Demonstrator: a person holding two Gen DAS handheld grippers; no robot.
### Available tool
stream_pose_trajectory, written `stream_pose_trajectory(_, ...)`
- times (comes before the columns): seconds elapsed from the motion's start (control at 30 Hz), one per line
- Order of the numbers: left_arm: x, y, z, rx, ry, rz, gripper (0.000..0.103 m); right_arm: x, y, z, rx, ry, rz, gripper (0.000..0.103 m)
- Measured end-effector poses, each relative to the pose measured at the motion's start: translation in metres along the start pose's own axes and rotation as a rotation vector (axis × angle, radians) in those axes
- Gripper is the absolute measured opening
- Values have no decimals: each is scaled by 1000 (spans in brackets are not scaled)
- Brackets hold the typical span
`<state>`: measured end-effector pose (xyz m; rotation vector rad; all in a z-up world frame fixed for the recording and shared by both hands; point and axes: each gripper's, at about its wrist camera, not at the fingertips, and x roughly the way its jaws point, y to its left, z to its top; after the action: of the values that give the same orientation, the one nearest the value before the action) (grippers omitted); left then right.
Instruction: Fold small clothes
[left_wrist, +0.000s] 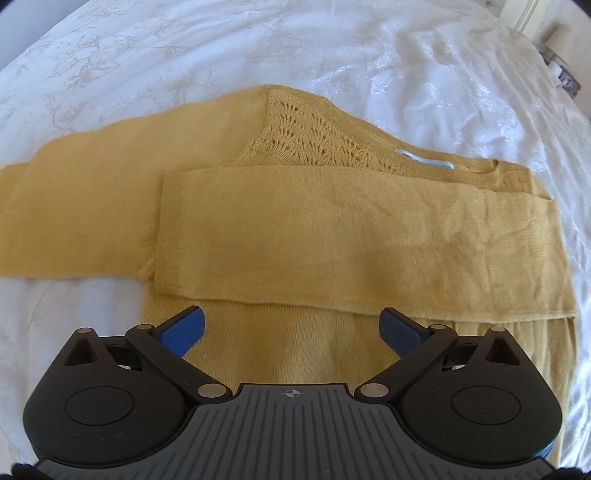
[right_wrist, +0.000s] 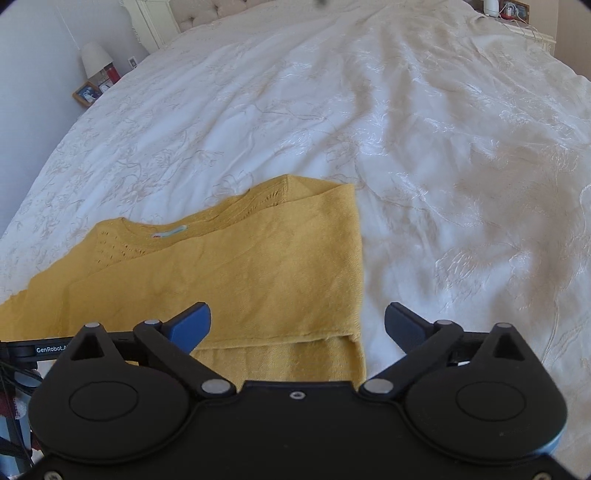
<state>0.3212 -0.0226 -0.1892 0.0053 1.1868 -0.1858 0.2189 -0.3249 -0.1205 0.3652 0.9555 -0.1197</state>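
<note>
A mustard-yellow knit sweater (left_wrist: 295, 229) lies flat on the white bedspread (left_wrist: 406, 55). One sleeve (left_wrist: 332, 236) is folded across the body; the other sleeve (left_wrist: 66, 206) stretches out to the left. A neck label (left_wrist: 424, 160) shows near the collar. My left gripper (left_wrist: 291, 328) is open and empty, hovering over the sweater's lower body. In the right wrist view the sweater (right_wrist: 240, 273) lies lower left with its folded edge (right_wrist: 356, 266) to the right. My right gripper (right_wrist: 297, 325) is open and empty above that right edge.
The white embroidered bedspread (right_wrist: 406, 147) spreads wide to the right and beyond. A bedside table with a lamp (right_wrist: 94, 57) and picture frame (right_wrist: 85, 94) stands far left. Another nightstand with items (right_wrist: 509, 11) stands far back right.
</note>
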Motion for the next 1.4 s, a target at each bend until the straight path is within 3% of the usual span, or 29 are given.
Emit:
stream_pose_trajectory(0.37,-59,67,-52,-97,-32,51,102,-20,36,-42,-43,59,58,102)
stream_pose_trajectory(0.57,-80,121,-60,-154,-52,100,102,-29,55,-56,-54,74,76,102)
stream_pose_trajectory(0.93,-110,232,-40,-224,-133,194,102,-37,101,-58,-62,72,137,102)
stream_pose_trajectory(1.4,-109,351,16,-222,-180,269,102,-23,171,-46,-107,78,182,102)
